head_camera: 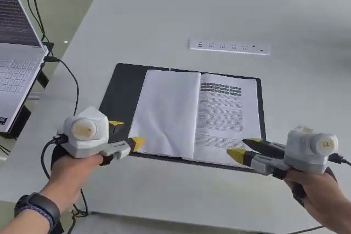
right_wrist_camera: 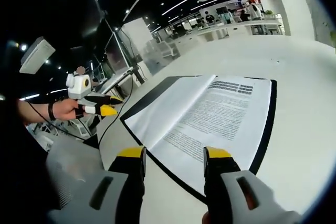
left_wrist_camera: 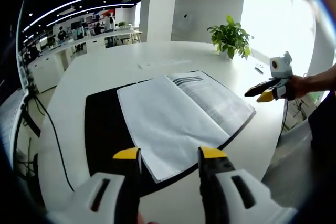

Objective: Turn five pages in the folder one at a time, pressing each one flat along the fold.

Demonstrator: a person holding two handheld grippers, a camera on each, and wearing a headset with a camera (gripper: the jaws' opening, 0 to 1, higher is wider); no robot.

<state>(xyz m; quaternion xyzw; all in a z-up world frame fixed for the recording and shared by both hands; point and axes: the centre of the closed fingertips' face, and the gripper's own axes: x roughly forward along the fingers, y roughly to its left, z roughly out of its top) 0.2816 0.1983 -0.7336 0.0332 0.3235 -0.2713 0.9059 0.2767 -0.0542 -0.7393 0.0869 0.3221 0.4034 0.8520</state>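
Folder laid open flat on counter. Left tool held at folder's near left corner, right tool at near right corner. Both gaped, nothing gripped. No page lifted. Turns done cannot be counted.

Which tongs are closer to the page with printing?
Right. The right tongs are at the near edge of the printed page; the left tongs are by the blank page.

Black folder, white pages, dark print on the right one; yellow-tipped fingers; white table
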